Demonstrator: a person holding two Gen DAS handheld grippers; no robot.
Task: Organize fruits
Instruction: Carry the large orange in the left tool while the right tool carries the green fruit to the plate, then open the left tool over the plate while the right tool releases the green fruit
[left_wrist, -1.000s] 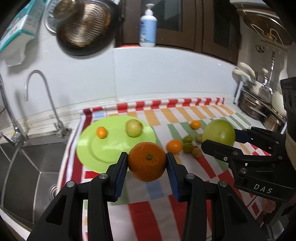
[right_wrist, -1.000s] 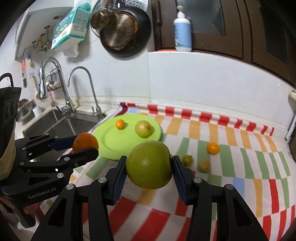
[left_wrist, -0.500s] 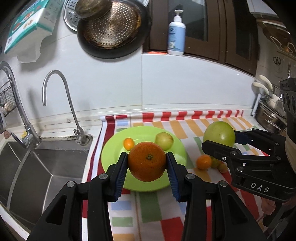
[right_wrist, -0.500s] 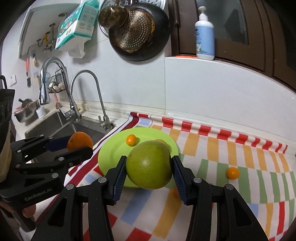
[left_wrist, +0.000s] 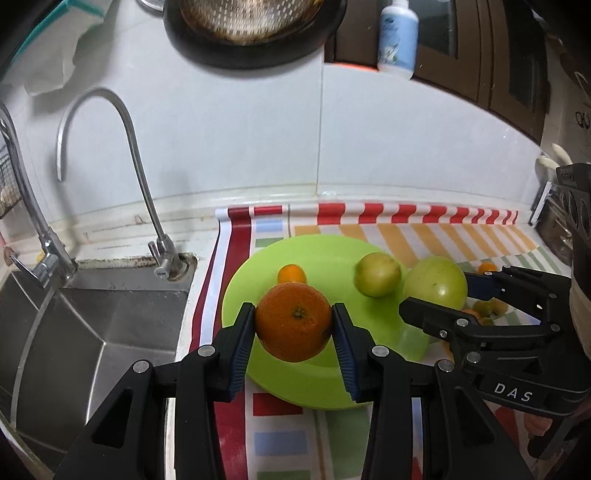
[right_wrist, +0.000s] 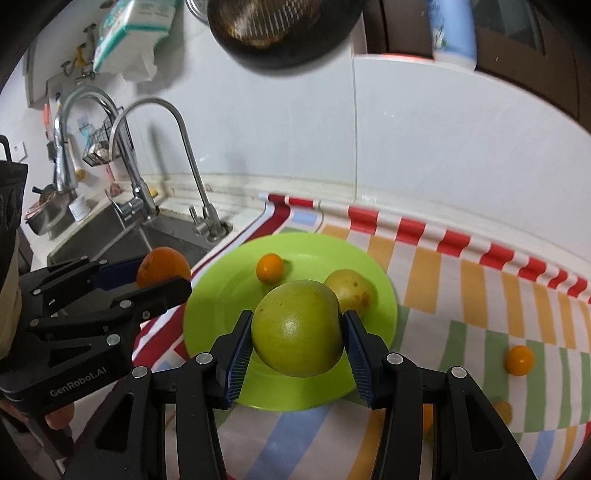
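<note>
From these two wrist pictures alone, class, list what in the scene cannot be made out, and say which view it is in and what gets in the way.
- Pump bottle: top cut off by the left wrist view's upper edge, label blurred.
- Small fruits on the cloth: left wrist view, mostly hidden behind the right gripper and its green fruit.
- Plate: right wrist view, near rim covered by the gripper fingers.
- Hanging pan: blurred, cut off at the top.
</note>
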